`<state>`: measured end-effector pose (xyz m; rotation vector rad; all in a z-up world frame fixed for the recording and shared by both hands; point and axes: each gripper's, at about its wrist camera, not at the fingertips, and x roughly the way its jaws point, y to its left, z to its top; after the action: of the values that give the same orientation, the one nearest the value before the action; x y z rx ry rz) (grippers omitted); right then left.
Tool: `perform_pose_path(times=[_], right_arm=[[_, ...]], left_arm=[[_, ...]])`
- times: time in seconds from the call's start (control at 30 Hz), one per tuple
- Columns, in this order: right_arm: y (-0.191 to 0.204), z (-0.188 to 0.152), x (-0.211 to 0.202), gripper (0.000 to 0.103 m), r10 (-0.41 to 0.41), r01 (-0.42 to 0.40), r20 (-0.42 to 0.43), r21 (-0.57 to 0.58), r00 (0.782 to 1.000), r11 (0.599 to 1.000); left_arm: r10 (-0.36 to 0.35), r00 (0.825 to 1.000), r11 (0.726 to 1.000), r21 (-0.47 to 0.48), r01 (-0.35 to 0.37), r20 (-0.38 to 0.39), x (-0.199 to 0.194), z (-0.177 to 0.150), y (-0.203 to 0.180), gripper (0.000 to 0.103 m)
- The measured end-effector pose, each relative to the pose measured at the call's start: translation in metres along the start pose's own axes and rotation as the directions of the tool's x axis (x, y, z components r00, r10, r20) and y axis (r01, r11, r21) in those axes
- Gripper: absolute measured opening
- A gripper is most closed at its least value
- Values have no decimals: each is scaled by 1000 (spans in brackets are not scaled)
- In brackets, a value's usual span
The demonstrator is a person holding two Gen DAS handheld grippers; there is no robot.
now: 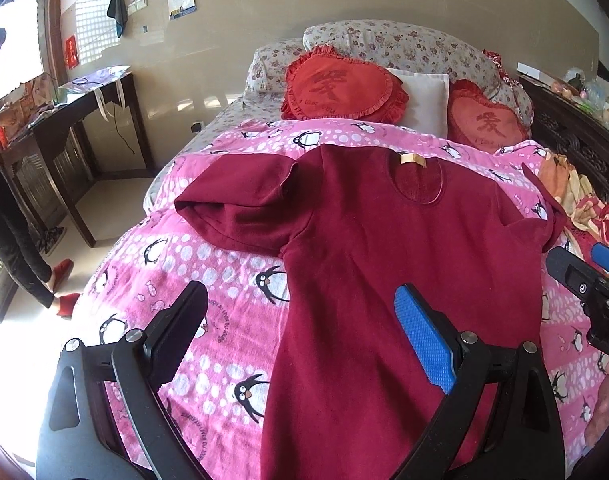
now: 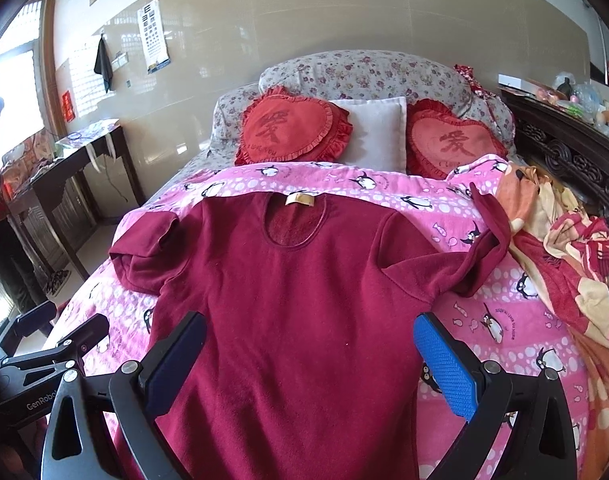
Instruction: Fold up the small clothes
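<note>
Dark red shirt (image 2: 304, 300) spread flat on the pink penguin blanket (image 1: 224, 312), neck toward the pillows

Left gripper (image 1: 300, 320) held above the shirt's left edge, jaws wide and holding nothing; right gripper (image 2: 310, 344) above the shirt's middle, jaws wide too, nothing between them. Left sleeve (image 1: 240, 208) folded in and bunched, right sleeve (image 2: 476, 252) stretched toward an orange blanket (image 2: 564, 248). Two red heart cushions (image 2: 292, 128) and a white pillow (image 2: 376, 136) past the neck

The pink blanket (image 2: 484, 292) lies bare on both sides of the shirt (image 2: 304, 320); a crumpled orange blanket (image 2: 556, 240) blocks the right edge.
</note>
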<state>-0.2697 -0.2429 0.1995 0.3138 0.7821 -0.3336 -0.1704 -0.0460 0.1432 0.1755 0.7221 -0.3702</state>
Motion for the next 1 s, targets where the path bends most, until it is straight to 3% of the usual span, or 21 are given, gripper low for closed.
perform_pose_path(times=[0.37, 0.57, 0.73, 1.0], right_arm=[[4, -2, -9, 103, -16, 16, -4, -76, 1000, 997], [-5, -2, -14, 103, -51, 51, -4, -49, 999, 997], [-8, -3, -13, 103, -44, 44, -42, -16, 998, 999], [-8, -3, -20, 103, -43, 43, -24, -24, 999, 999]], left_arm=[[-18, 1000, 998, -60, 18, 5, -4, 5, 1, 95], [-39, 999, 999, -28, 40, 32, -10, 7, -8, 95], [-62, 998, 998, -24, 62, 26, -10, 10, -12, 95], [-61, 997, 997, -45, 62, 37, -7, 16, -14, 95]])
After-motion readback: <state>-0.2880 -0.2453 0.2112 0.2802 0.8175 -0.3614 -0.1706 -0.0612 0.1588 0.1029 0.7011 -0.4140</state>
